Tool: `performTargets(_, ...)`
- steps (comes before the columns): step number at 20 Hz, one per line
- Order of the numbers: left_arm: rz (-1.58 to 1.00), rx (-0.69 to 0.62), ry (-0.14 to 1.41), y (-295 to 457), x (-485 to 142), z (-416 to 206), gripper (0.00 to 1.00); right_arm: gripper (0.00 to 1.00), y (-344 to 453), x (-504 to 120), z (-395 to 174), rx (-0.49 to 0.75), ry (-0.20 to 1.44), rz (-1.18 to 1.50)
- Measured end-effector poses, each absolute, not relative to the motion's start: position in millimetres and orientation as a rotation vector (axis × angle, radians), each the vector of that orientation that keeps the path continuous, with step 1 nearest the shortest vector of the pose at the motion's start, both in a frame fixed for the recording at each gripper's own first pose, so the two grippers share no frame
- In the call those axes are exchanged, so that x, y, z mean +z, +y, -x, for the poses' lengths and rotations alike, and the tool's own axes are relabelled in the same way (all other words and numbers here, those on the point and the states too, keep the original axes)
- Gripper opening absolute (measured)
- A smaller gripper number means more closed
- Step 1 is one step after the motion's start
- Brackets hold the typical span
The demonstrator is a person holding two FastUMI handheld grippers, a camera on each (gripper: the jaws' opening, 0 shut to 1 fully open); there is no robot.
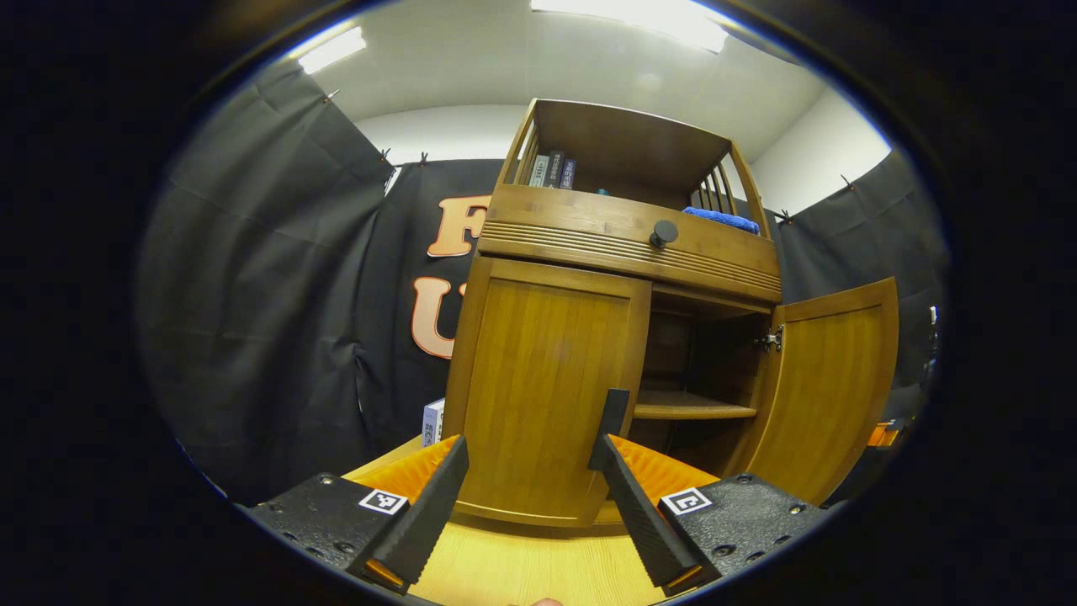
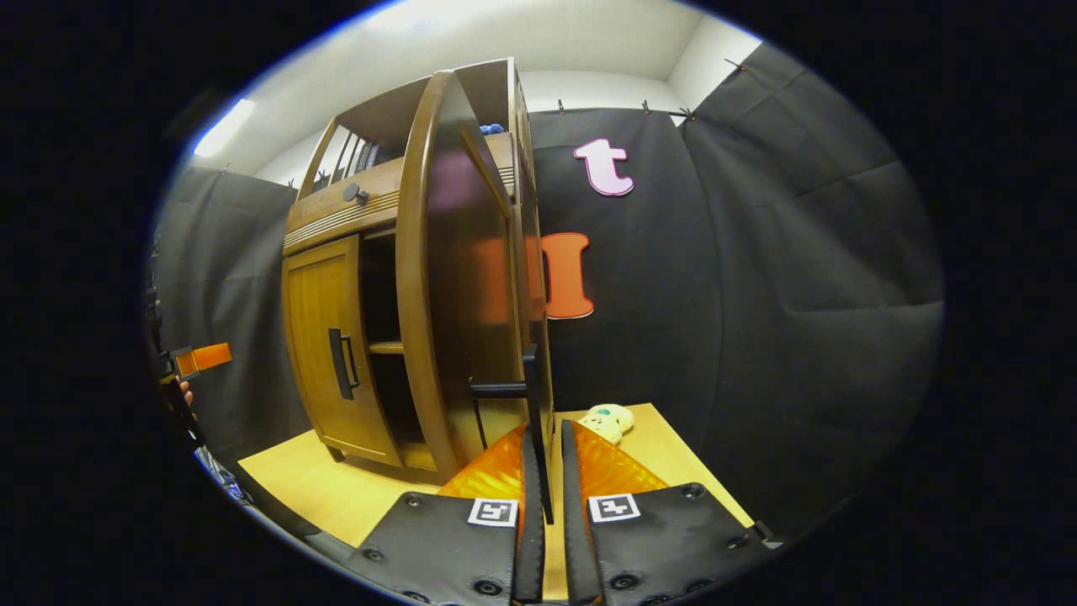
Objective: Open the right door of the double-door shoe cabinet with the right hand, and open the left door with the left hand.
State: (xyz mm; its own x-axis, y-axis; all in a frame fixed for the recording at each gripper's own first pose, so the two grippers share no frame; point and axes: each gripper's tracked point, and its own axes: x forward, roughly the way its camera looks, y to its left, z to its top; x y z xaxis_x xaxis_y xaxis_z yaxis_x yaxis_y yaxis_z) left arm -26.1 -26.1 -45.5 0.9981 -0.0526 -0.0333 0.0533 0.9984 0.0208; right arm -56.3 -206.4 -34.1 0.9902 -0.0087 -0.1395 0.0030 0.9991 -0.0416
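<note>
My right gripper (image 2: 545, 471): fingers nearly together, clamped on the thin black handle (image 2: 532, 396) of the right door (image 2: 458, 278); both pads press it, one from each side.
My left gripper (image 1: 526, 497): fingers spread wide, holding nothing, with the left door's handle (image 1: 612, 414) standing just beyond my right-hand fingertip.
Right door: swung well out from the shoe cabinet (image 1: 623, 244); in the left gripper view it stands open on its hinge, the shelf (image 1: 692, 409) inside bared.
Left door (image 1: 547, 379): shut, flush with the frame (my job, I judge, is this one next).
Doing it well: I should shift so the upright handle sits between my pads, close squarely on its middle, then pull along the door's arc, not straight back, so the bar does not twist out.
Right side's part: keep a steady hold or let go cleanly; a jerk could swing that door back.
Risk: my open fingers may scrape the panel if I push in too deep.
Writing: square coded markers on my finger mounts; book spines (image 1: 554, 170) up top and a small box (image 1: 432, 421) beside the cabinet carry print too small to read.
</note>
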Motion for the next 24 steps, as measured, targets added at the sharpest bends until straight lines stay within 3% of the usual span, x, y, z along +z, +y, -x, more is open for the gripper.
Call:
performTargets(10, -0.008, -0.102, 0.047, -42, -52, 1, 0.92, 0.17, -227, -27, 126, -0.185, 0.13, -0.004)
performTargets(11, -0.008, -0.112, 0.053, -46, -54, -6, 0.92, 0.24, -220, -22, 132, -0.187, 0.121, 0.002)
performTargets(12, -0.002, -0.124, 0.065, -51, -57, -12, 0.92, 0.17, -209, -17, 136, -0.177, 0.112, 0.002)
performTargets(15, 0.027, -0.168, 0.073, -70, -60, -37, 0.95, 0.17, -180, -10, 135, -0.147, 0.097, 0.009)
performTargets(16, 0.033, -0.187, 0.067, -76, -59, -48, 0.95, 0.04, -170, -7, 134, -0.135, 0.086, 0.0)
performTargets(17, 0.039, -0.214, 0.059, -87, -59, -59, 0.95, 0.3, -160, -6, 133, -0.12, 0.079, -0.012)
performTargets(18, 0.038, -0.233, 0.065, -96, -62, -71, 0.95, 0.3, -151, -7, 129, -0.107, 0.077, -0.019)
performTargets(20, 0.029, -0.269, 0.076, -109, -65, -93, 0.92, 0.05, -138, -8, 119, -0.087, 0.075, -0.014)
performTargets(21, 0.018, -0.282, 0.079, -117, -69, -103, 0.92, 0.24, -133, -7, 115, -0.079, 0.07, -0.013)
performTargets(22, -0.001, -0.286, 0.08, -122, -73, -113, 0.92, 0.14, -130, -8, 111, -0.08, 0.069, -0.011)
performTargets(23, -0.016, -0.28, 0.079, -126, -76, -122, 0.92, 0.37, -125, -9, 112, -0.078, 0.066, -0.012)
performTargets(24, -0.022, -0.272, 0.084, -127, -80, -130, 0.91, 0.38, -119, -11, 110, -0.073, 0.067, -0.007)
